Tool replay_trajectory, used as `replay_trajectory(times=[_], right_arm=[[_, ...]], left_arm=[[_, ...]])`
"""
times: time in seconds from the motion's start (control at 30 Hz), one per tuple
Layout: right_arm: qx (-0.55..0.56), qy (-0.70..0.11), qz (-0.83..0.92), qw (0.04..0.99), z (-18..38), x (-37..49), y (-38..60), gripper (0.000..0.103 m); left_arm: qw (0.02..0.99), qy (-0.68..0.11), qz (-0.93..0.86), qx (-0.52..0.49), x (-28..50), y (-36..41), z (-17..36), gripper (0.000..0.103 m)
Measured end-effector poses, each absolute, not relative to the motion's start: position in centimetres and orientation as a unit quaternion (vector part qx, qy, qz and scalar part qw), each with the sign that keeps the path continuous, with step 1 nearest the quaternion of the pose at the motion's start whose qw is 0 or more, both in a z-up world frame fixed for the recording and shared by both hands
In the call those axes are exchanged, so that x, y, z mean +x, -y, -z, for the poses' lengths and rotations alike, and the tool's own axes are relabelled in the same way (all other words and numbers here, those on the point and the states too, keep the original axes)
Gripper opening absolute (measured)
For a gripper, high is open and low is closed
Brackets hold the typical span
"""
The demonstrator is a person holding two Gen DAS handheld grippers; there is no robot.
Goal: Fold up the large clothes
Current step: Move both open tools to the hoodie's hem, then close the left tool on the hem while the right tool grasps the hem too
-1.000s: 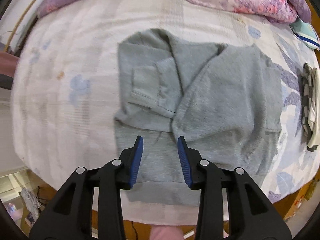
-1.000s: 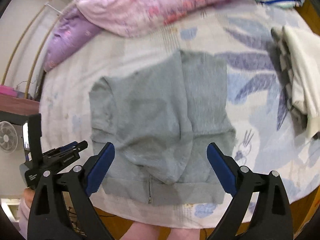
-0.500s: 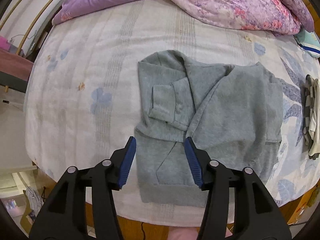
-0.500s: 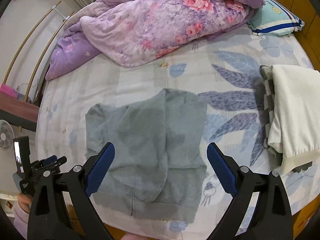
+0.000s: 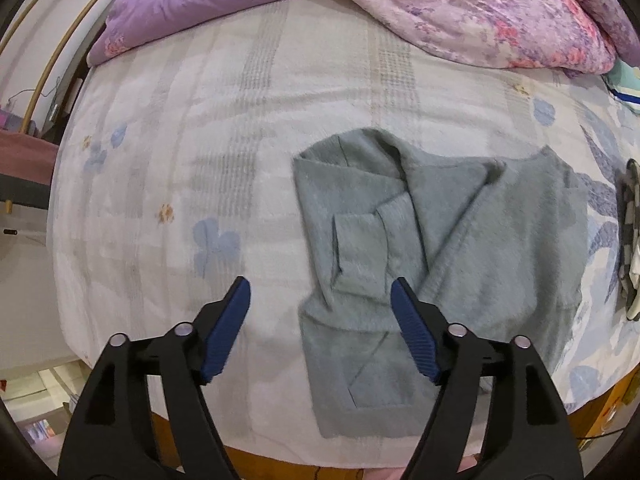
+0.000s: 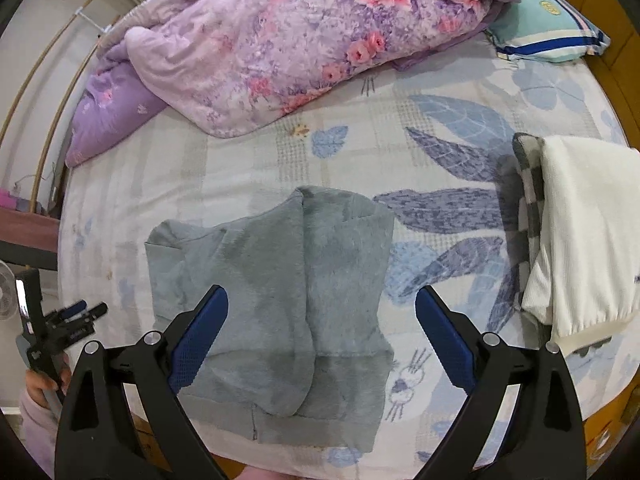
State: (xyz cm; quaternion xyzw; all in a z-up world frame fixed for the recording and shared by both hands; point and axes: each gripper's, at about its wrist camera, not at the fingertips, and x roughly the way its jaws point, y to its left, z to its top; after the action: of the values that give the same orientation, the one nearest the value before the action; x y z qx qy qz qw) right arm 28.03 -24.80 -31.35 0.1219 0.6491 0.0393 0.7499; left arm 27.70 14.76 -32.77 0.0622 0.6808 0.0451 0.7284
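Note:
A grey fleece hoodie point(image 5: 460, 248) point(image 6: 276, 296) lies flat on the bed with both sleeves folded in over its body, hem toward the near edge. My left gripper point(image 5: 320, 300) hangs above the hoodie's left edge. Its jaws are opening and nothing is between them. My right gripper point(image 6: 322, 308) hovers open over the hoodie's lower right part, holding nothing. The left gripper point(image 6: 86, 311) also shows at the far left of the right wrist view, held in a hand.
A pink and purple floral quilt point(image 6: 304, 36) is bunched at the head of the bed. A striped pillow point(image 6: 548, 36) lies at the far right. Folded white and checked clothes point(image 6: 576, 240) are stacked to the right of the hoodie. The wooden bed edge point(image 5: 264, 460) runs along the near side.
My left gripper has moved left, away from the hoodie's middle to its left edge, and its jaws have spread wider. My right gripper has pulled back, so more of the bed shows.

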Motion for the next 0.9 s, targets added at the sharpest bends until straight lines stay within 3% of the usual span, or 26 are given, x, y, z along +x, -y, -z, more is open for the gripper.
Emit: replay_trajectory(times=[0.13, 0.47, 0.7, 0.8, 0.9], right_arm=[[0.108, -0.669, -0.047, 0.734, 33.9, 30.2, 24.7, 0.091], [0.069, -0.732, -0.067, 0.674, 43.1, 35.7, 24.3, 0.091], [0.048, -0.765, -0.068, 0.639, 49.2, 37.8, 23.7, 0.091], [0.044, -0.773, -0.072, 0.629, 51.1, 38.3, 23.4, 0.091], [0.05, -0.781, -0.087, 0.616, 52.8, 38.8, 23.1, 0.091]], left_arm=[[0.722, -0.689, -0.04, 0.057, 30.3, -15.7, 34.3, 0.084], [0.684, -0.728, -0.04, 0.037, 37.1, -18.6, 41.8, 0.09], [0.658, -0.75, -0.043, 0.042, 40.9, -20.0, 48.8, 0.09], [0.685, -0.723, -0.056, 0.072, 41.7, -19.9, 50.1, 0.09], [0.693, -0.715, -0.035, 0.088, 41.5, -19.1, 51.2, 0.082]])
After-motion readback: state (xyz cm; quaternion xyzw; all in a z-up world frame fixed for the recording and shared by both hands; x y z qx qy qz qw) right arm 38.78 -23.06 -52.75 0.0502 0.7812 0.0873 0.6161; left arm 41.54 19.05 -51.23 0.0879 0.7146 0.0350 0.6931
